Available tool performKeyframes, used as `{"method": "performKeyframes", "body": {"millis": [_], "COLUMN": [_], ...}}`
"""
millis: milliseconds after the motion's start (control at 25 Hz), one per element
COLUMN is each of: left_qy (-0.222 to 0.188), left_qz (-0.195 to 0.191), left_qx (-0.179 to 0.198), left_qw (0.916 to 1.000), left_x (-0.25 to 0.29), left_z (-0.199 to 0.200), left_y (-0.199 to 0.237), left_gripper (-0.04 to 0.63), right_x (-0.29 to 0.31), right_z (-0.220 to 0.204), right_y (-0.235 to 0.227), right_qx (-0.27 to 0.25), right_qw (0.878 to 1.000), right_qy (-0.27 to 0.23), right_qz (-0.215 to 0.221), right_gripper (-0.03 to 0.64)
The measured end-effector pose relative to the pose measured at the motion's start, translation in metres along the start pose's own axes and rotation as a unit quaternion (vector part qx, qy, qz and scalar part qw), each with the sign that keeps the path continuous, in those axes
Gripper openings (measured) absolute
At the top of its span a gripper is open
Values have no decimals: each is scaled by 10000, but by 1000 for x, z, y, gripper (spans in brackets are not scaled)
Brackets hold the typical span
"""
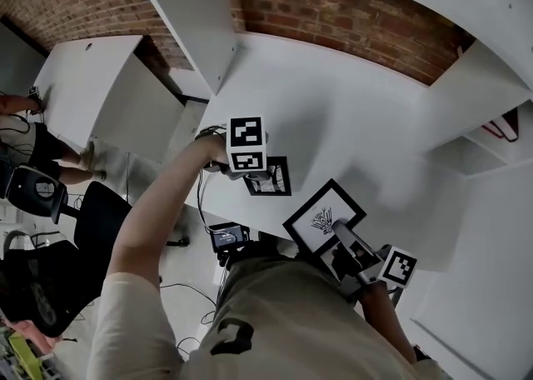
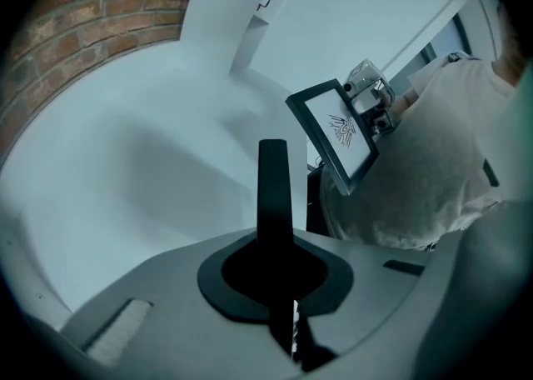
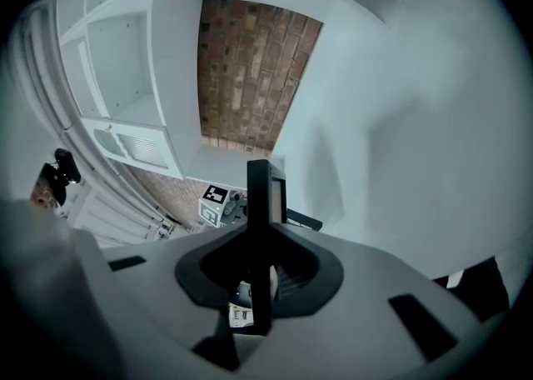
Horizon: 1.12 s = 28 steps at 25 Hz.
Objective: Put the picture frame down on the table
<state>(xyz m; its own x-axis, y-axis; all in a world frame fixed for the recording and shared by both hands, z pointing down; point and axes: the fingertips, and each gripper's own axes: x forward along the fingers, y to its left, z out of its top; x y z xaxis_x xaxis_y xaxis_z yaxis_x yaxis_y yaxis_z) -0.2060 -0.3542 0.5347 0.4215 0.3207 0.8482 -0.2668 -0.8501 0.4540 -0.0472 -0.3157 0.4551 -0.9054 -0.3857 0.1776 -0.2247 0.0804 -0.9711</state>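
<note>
The picture frame (image 1: pixel 322 217) has a black rim, a white mat and a dark line drawing. My right gripper (image 1: pixel 344 238) is shut on its lower right edge and holds it tilted above the white table's (image 1: pixel 350 112) near edge. In the right gripper view the frame (image 3: pixel 268 195) stands edge-on between the jaws. My left gripper (image 1: pixel 258 172) hovers over the table's front edge to the frame's left, shut and holding nothing. From the left gripper view the frame (image 2: pixel 337 132) shows face-on beyond the closed black fingers (image 2: pixel 273 191).
A brick wall (image 1: pixel 350 12) runs behind the table. White shelving (image 1: pixel 500 120) stands at the right, a second white desk (image 1: pixel 92 95) at the left. A black office chair (image 1: pixel 33 195) and a person's leg (image 1: pixel 50 153) are at far left. A small black device (image 1: pixel 226 237) sits below the table edge.
</note>
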Motion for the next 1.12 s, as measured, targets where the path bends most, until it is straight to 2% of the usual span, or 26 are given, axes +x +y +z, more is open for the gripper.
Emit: {"method": "performKeyframes", "body": {"millis": [240, 520, 760, 920, 1120], "left_qy": [199, 451, 596, 672, 832], "left_qz": [-267, -486, -373, -392, -99], "left_qx": [309, 442, 581, 649, 826], "left_qw": [9990, 9968, 9958, 9949, 9931], "left_x": [5, 15, 17, 21, 25], "left_z": [-13, -29, -25, -24, -20], "left_y": [17, 29, 48, 60, 80], "left_gripper": [9, 9, 14, 46, 134], "right_x": [25, 44, 47, 45, 47], "right_z": [-16, -28, -26, -28, -30], "right_y": [3, 2, -1, -7, -9], "right_qx": [103, 213, 260, 419, 425], "right_qw": [9997, 9992, 9987, 9975, 9970], "right_qy": [-71, -103, -210, -315, -340], "right_qz": [-216, -334, -381, -471, -554], "right_gripper": [54, 54, 54, 54, 54]}}
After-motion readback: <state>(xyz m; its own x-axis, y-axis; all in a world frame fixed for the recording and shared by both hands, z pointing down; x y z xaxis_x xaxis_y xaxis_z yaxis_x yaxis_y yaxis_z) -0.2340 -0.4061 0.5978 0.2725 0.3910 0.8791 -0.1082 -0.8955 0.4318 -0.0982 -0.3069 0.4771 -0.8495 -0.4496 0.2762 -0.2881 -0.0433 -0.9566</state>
